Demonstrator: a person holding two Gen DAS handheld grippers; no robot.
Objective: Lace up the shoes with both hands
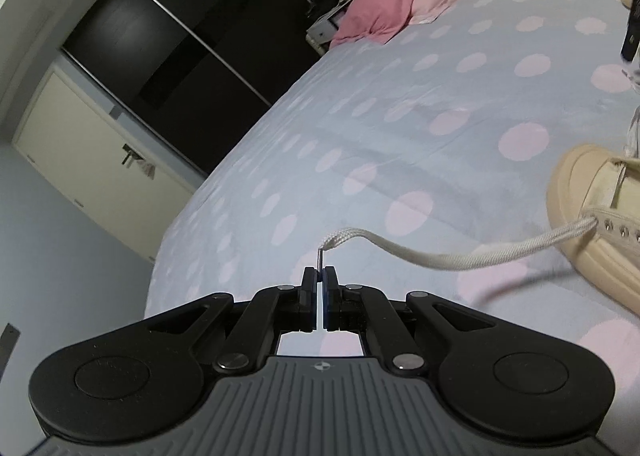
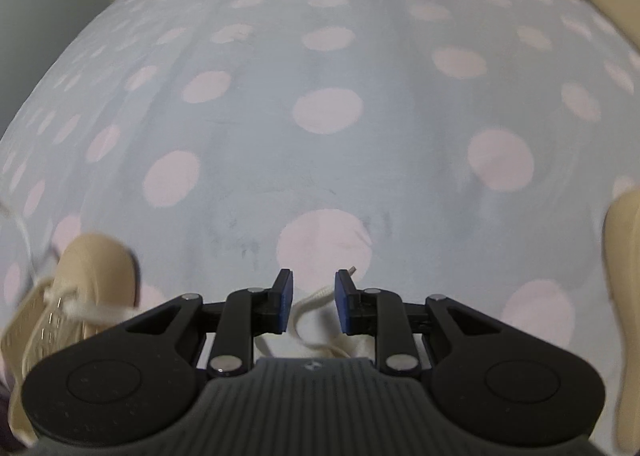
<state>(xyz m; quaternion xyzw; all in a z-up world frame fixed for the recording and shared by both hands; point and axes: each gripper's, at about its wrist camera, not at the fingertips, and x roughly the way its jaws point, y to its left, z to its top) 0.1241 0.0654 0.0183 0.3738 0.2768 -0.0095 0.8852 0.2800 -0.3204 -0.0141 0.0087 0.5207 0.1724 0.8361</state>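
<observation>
The left gripper [image 1: 319, 276] is pinching only the lace tip [image 1: 320, 256], so a tug is risking it slipping free. The right gripper [image 2: 314, 296] is standing partly open around the other lace end [image 2: 316, 298], unclamped. Farther off, the cream shoe [image 1: 592, 211] is lying unanchored on the bed [image 1: 360, 115], likely sliding if pulled.

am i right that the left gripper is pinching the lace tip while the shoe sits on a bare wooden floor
Not quite. The left gripper does pinch the lace tip, but the shoe sits on a pale blue bed sheet with pink dots, not a wooden floor. The left wrist view shows it.
</observation>
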